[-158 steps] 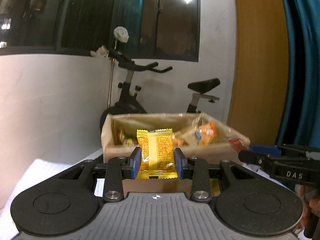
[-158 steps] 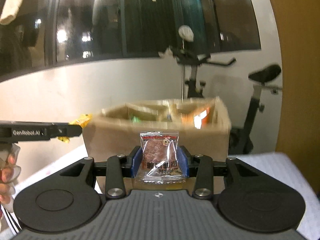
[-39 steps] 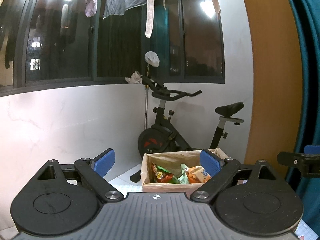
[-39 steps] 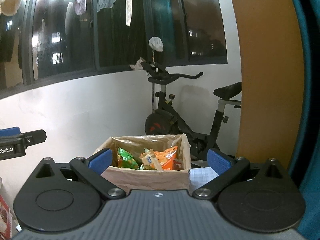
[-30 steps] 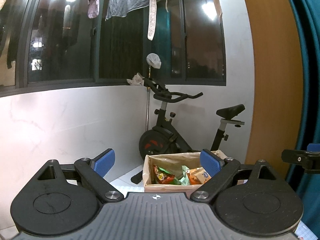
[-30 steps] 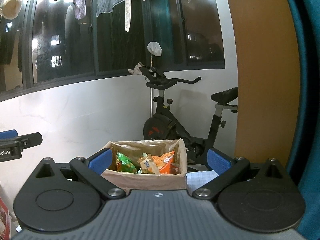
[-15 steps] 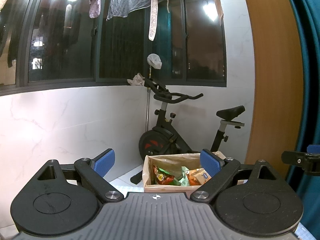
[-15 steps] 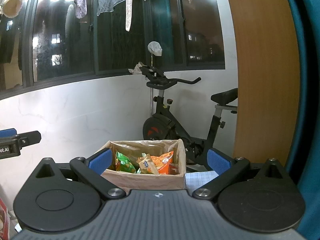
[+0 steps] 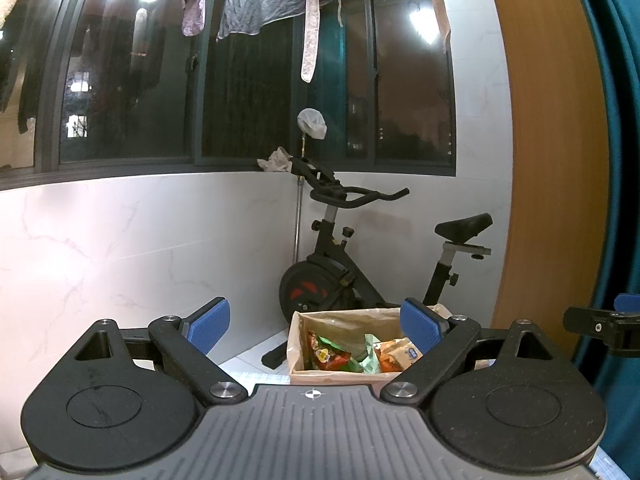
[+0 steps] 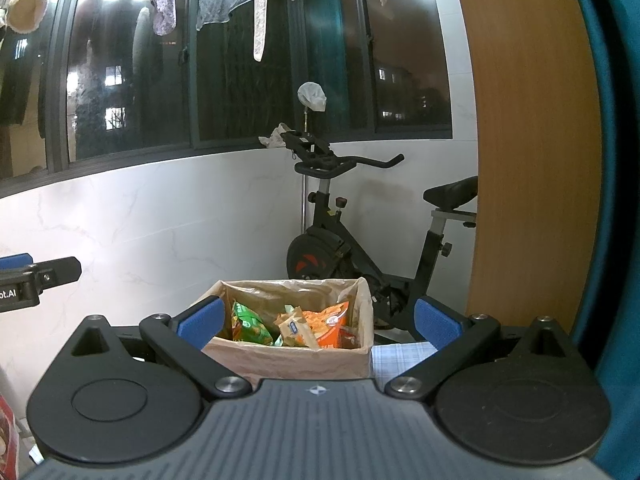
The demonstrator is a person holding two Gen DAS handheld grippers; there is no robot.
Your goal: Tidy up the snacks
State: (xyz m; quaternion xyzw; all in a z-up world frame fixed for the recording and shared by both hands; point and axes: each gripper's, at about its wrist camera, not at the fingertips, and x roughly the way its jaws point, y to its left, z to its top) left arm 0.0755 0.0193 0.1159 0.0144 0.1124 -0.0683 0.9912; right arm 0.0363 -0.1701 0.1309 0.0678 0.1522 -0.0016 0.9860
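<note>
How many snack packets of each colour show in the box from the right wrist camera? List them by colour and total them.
Green packet: 1
Tan packet with blue label: 1
Orange packet: 1
Total: 3 that can be told apart in the box; more may lie hidden beneath.

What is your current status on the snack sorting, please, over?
Left gripper open, empty. Right gripper open, empty. Paper-lined cardboard snack box ahead, holding green and orange packets. Nothing in the way; black exercise bike behind box.
</note>
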